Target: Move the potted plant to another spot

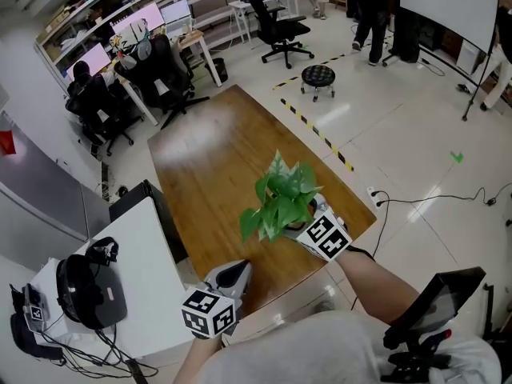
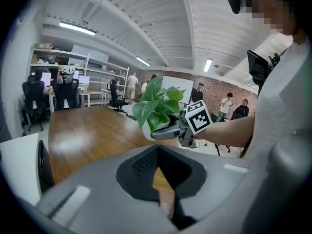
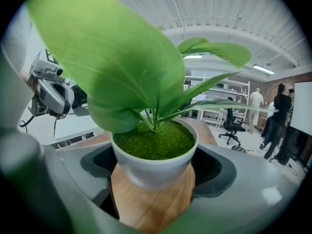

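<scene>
The potted plant (image 1: 280,198), green leaves in a small white pot (image 3: 153,165), hangs over the near right part of the wooden table (image 1: 208,158). My right gripper (image 1: 302,216) is shut on the pot, one pad on each side of it (image 3: 155,173). The left gripper view shows the plant (image 2: 156,108) and the right gripper (image 2: 168,130) held above the tabletop (image 2: 87,130). My left gripper (image 1: 234,274) is at the table's near edge, left of the plant. Its jaws meet at the tips (image 2: 168,211) with nothing between them.
A white desk (image 1: 148,254) with a black headset (image 1: 84,290) stands to the near left, a dark cabinet (image 1: 140,198) behind it. Office chairs (image 1: 280,26), a stool (image 1: 318,76) and striped floor tape (image 1: 320,134) lie beyond the table. People stand far back.
</scene>
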Available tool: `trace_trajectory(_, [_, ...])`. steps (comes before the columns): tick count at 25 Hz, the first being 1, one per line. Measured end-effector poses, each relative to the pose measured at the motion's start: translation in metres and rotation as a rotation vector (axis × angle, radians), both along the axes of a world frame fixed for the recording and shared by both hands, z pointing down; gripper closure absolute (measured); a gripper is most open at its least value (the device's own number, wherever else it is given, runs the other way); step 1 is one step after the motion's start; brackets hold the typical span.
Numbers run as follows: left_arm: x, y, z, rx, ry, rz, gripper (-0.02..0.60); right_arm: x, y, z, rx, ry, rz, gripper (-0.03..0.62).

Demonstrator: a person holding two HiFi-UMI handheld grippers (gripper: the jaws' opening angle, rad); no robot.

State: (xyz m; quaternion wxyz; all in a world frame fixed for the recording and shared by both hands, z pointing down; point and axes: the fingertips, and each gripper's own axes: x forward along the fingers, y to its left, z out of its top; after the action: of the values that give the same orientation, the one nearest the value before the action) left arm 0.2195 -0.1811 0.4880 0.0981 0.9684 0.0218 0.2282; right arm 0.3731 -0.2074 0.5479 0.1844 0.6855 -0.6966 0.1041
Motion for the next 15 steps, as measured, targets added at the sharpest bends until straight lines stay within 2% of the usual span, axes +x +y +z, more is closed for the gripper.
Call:
trace_trajectory(9, [0.08,0.017,0.01,-0.005,-0.011,0.032,0.595,0.082,0.024,0.017,-0.015,-0.017,0.035,0.127])
trace_trajectory(15, [0.094,0.025,0.027,-0.009,-0.026,0.042,0.595,0.104,0.035,0.042,-0.024,-0.034,0.062,0.128])
